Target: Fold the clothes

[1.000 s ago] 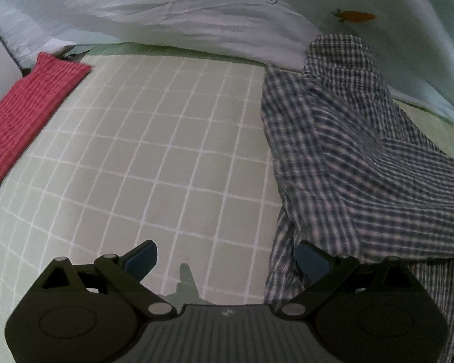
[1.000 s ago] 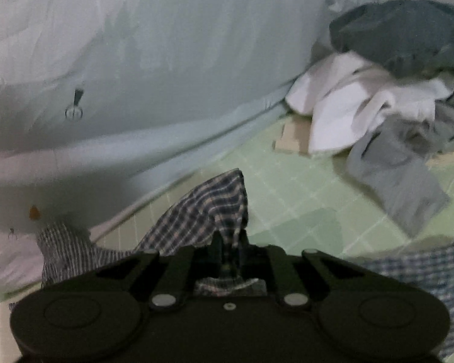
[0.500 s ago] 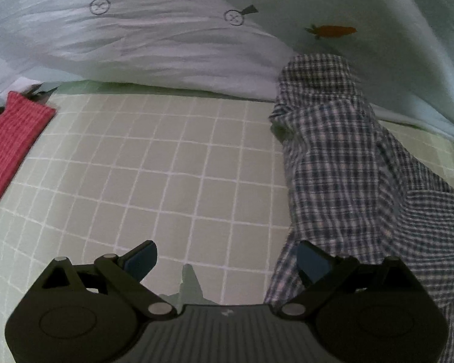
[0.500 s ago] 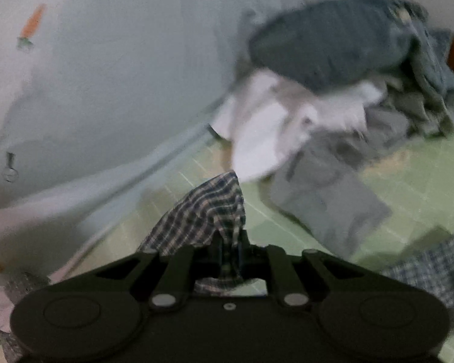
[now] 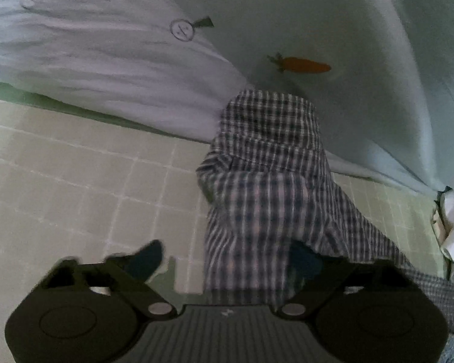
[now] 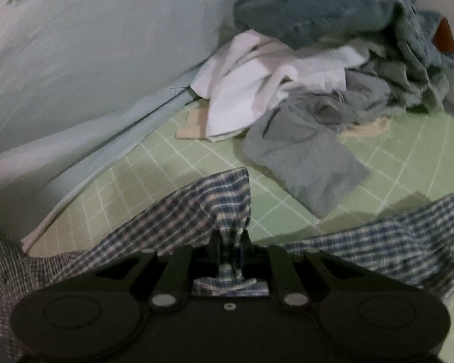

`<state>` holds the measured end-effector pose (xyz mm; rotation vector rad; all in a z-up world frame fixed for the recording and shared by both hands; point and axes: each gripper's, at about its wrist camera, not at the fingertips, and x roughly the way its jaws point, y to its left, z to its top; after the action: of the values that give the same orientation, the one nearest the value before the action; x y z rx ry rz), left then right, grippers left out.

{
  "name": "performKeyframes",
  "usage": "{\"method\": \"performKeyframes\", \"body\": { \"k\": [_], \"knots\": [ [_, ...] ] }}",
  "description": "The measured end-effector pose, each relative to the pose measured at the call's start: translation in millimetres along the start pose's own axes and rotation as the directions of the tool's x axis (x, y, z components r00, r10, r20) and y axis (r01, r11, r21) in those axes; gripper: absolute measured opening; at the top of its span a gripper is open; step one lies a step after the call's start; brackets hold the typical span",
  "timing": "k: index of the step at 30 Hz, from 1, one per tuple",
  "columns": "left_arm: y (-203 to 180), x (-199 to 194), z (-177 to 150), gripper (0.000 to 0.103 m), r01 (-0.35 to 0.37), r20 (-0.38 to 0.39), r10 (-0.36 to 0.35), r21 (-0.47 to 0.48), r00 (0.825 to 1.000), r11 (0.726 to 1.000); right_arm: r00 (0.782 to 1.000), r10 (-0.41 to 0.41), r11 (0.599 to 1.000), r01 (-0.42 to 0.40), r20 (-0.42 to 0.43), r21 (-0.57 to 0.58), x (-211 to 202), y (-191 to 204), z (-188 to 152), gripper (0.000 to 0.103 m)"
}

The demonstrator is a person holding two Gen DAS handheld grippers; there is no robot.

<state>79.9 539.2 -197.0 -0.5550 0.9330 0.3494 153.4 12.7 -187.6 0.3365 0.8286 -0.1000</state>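
Green grid mat [image 6: 172,163] | left tongs [image 5: 227,260] closing around plaid shirt [image 5: 266,187] | right tongs [image 6: 230,242] pinching shirt

Both pictures are dim and a bit blurry — edges bend round, corners go black, soft shadows lie below

The green gridded mat [image 5: 75,187] lies bare on the left, open for a pass. The plaid shirt [image 5: 266,199] covers the middle and right, its far end against the pale carrot-print bedding [image 5: 287,30] that walls off the far side. At far right a heap of clothes [image 6: 317,75] blocks the corner; bare mat [image 6: 408,163] remains between heap and shirt.
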Motion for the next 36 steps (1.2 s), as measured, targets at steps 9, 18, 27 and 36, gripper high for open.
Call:
{"method": "performKeyframes", "body": {
  "k": [9,18,27,36],
  "knots": [
    [-6,26,21,0.003,-0.025,0.061,0.026,-0.012,0.998,1.000,0.998,0.040,0.995,-0.044,0.056,0.086,-3,-5,8,0.012],
    [9,48,44,0.009,-0.101,-0.001,0.101,-0.053,0.995,0.993,1.000,-0.024,0.999,0.025,0.015,-0.029,6,10,0,0.012],
    [7,-55,15,0.083,-0.136,0.141,0.127,0.054,0.982,0.989,0.997,0.053,0.985,-0.044,0.048,-0.168,-31,44,-16,0.012],
    [9,-157,-88,0.103,-0.163,0.161,0.159,0.016,0.974,0.986,0.923,0.352,0.862,-0.385,-0.156,-0.330,-90,105,-111,0.013]
  ]
}}
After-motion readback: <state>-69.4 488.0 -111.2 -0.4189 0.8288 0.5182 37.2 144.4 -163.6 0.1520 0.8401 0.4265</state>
